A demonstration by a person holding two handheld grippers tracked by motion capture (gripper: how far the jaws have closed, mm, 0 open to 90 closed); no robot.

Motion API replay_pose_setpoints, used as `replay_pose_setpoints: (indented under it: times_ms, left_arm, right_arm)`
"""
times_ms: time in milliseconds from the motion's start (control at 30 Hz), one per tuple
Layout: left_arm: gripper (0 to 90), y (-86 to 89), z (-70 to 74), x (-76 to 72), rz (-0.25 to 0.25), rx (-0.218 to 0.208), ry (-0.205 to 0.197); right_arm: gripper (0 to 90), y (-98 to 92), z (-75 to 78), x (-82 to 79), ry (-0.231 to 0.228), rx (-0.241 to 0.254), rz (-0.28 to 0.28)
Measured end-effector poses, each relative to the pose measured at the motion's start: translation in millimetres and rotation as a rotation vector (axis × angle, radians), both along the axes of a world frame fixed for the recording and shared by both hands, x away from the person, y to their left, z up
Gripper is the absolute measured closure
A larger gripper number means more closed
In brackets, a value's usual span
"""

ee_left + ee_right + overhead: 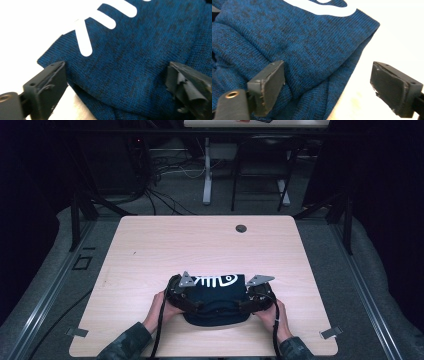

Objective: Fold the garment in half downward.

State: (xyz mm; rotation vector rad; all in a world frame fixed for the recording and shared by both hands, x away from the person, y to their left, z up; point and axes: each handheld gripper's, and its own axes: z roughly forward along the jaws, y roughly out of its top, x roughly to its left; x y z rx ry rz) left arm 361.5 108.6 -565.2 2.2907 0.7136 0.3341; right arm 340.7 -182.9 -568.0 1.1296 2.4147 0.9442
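- Centrally, a folded dark blue knit garment (215, 295) is lying on the near half of the wooden table (150, 250), its white fish-skeleton print (216, 280) facing up.
- At its left edge, the left gripper (192, 304) is sitting with its jaws spread apart, both hovering over the fabric (130, 62); the left hand (162, 307) is gripping it.
- At its right edge, the right gripper (248, 302) is sitting with jaws likewise parted, one over the cloth (294, 42), one over bare tabletop; the right hand (274, 316) is holding it.
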Motion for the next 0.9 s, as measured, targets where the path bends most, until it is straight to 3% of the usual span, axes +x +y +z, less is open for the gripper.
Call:
replay_pose_setpoints:
  times_ms: [167,367,500,733,900]
  left_arm:
    - [2.2,11.8,17.7,-5.3,0.025,-0.045,-0.052]
    - [1.7,32.9,23.8,-11.5,0.067,-0.034,-0.088]
    - [1.2,52.8,26.0,-13.3,0.121,-0.036,-0.098]
    - [0.5,86.8,15.2,-12.4,0.208,-0.025,-0.089]
    - [0.3,101.8,0.8,-7.7,0.251,-0.011,-0.049]
  right_arm:
    - [11.0,-6.2,17.2,-7.9,-0.041,0.034,-0.001]
    - [12.1,-21.8,34.6,-22.9,-0.084,0.057,-0.023]
    - [12.1,-39.3,41.5,-30.7,-0.104,0.081,-0.061]
    - [12.8,-72.0,36.4,-38.7,-0.1,0.081,-0.145]
    - [13.0,-93.0,21.1,-37.7,-0.063,0.072,-0.2]
